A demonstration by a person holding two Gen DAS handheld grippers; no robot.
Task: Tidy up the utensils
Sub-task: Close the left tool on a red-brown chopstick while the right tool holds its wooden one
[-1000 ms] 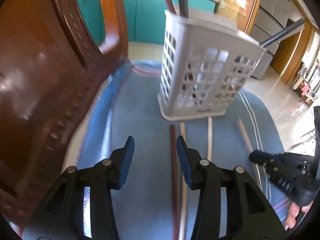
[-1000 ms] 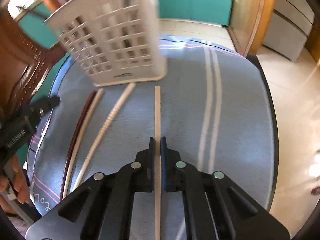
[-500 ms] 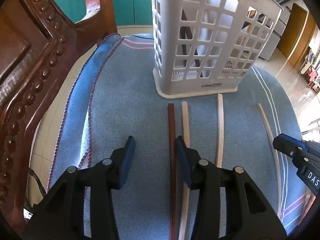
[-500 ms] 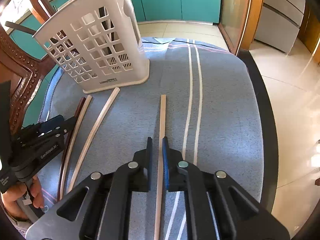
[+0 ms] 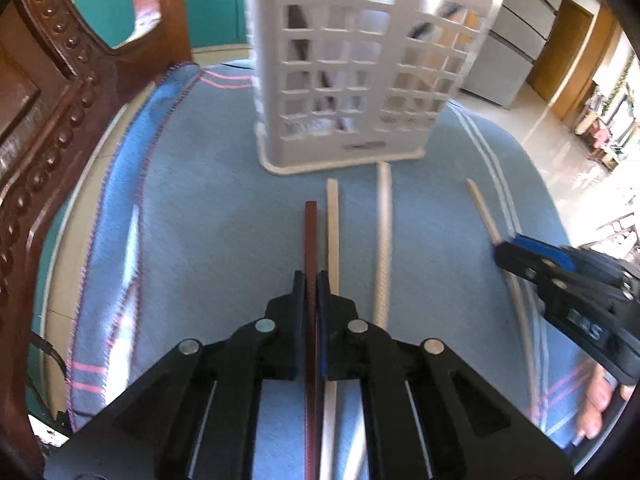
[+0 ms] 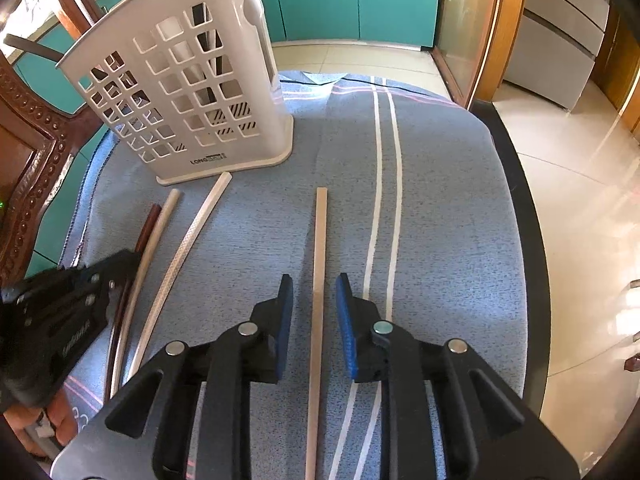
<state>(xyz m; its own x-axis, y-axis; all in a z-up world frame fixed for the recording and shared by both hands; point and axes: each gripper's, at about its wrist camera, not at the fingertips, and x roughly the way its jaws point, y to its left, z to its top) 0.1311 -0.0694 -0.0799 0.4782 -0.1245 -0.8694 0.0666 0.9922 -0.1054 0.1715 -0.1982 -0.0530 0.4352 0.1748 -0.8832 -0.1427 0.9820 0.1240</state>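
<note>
A white slotted utensil basket (image 5: 360, 80) (image 6: 180, 92) stands at the back of a blue cloth, with utensils inside. Several long sticks lie in front of it. My left gripper (image 5: 311, 276) is closing, and its pads press on the dark brown stick (image 5: 311, 232), which lies beside a cream stick (image 5: 333, 224) and a white patterned stick (image 5: 383, 232). My right gripper (image 6: 314, 284) is opening. The tan stick (image 6: 321, 232) lies on the cloth between its blue pads without touching them. The right wrist view shows the left gripper (image 6: 128, 260) at the lower left.
The blue striped cloth (image 6: 440, 200) covers a round table with a dark rim (image 6: 524, 220). A carved wooden chair (image 5: 40, 120) stands close on the left. Teal cabinets (image 6: 360, 0) and a tiled floor lie beyond. A person's hand (image 5: 596, 400) holds the right gripper.
My left gripper came forward and down over the brown stick and shut on it. My right gripper let go of the tan stick and its jaws spread apart.
</note>
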